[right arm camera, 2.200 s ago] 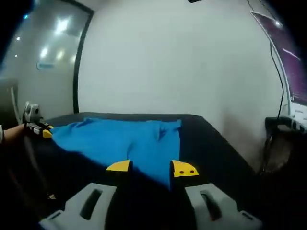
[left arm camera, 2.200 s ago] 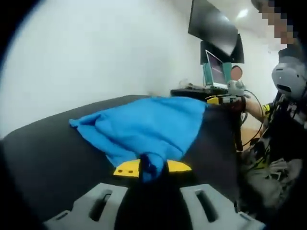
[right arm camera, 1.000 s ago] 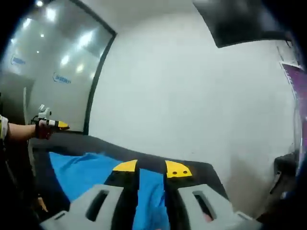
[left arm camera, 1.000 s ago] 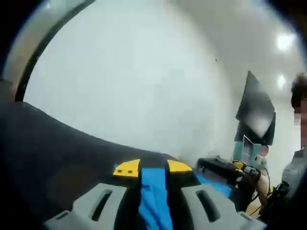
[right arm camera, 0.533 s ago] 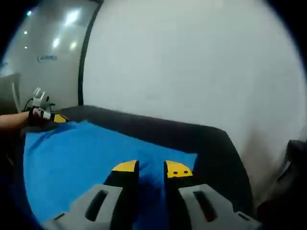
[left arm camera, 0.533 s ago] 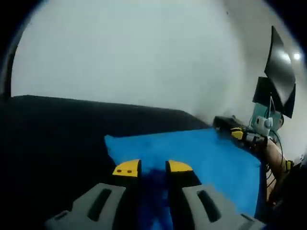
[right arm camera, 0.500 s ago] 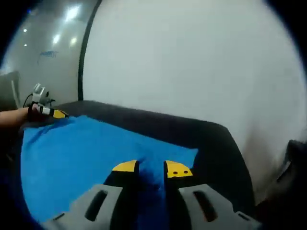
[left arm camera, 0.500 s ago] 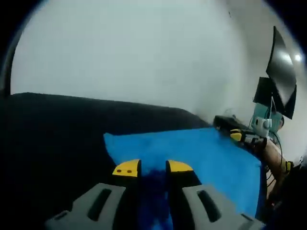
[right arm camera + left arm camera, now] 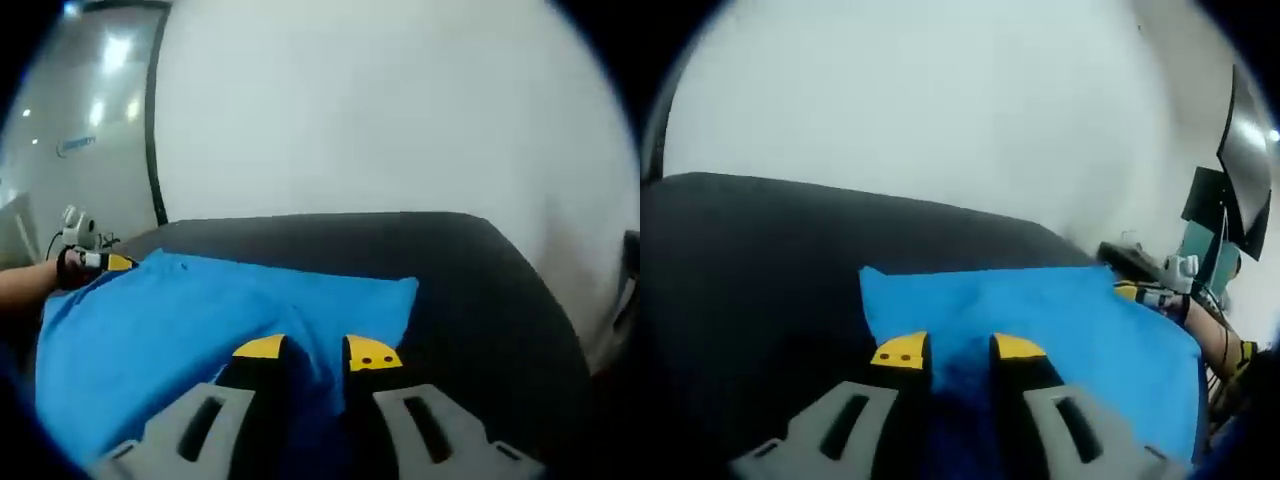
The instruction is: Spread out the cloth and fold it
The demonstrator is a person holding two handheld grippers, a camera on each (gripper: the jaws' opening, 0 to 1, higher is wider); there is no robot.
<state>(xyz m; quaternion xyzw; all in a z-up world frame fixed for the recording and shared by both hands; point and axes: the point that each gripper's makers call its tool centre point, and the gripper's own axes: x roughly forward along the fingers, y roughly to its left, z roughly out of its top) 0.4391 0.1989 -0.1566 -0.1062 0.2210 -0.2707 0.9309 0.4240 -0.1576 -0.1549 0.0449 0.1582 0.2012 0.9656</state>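
Cloth (image 9: 1040,320), blue, spread nearly flat across lower frame on black tabletop (image 9: 750,260), near edge pinched by left claw (image 9: 959,347) and right claw (image 9: 317,351); spreading step ending, folding presumably next.

One blue cloth (image 9: 1040,320) lies on one black desk (image 9: 750,260). Two tongs grip it: the left tongs (image 9: 958,347) and the right tongs (image 9: 316,350) (each with two yellow-tipped jaws). One dark monitor (image 9: 1245,150) hangs at the side.

No legible txt (glass sign blurred)
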